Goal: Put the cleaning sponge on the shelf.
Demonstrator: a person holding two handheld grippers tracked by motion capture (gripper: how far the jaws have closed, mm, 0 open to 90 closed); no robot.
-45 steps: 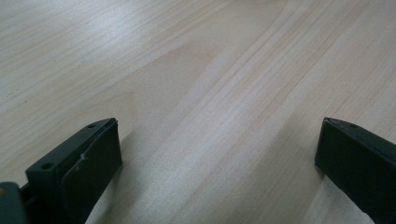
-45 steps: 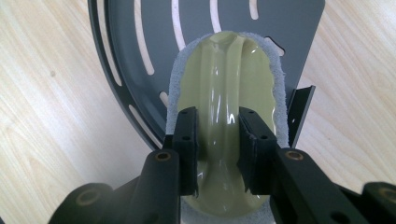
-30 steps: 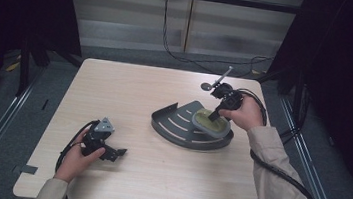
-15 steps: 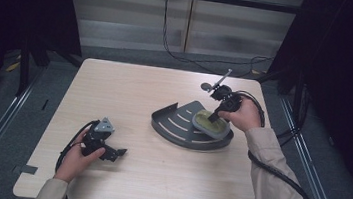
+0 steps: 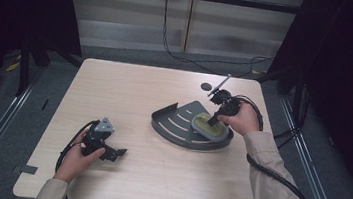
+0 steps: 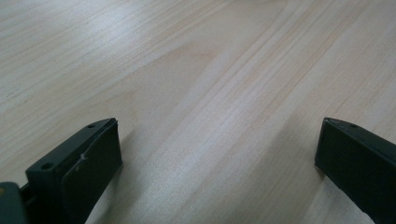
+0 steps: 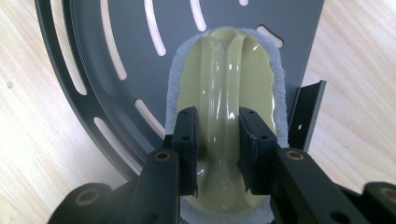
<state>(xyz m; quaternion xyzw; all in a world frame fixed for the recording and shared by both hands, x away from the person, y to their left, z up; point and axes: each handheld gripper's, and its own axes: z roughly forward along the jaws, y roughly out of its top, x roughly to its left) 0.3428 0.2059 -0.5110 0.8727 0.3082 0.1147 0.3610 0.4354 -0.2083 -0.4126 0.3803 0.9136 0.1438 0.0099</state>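
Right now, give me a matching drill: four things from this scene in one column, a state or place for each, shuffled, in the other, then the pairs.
Things:
1. left gripper
2. right gripper
3. scrubber
4. tray

States:
A. dark grey, slotted, sits on the table
B. jaws open over bare wood
C. olive handle ridge, grey pad, lies in the tray
D. jaws shut on the handle ridge

Pairs: 1-B, 2-D, 3-C, 4-A
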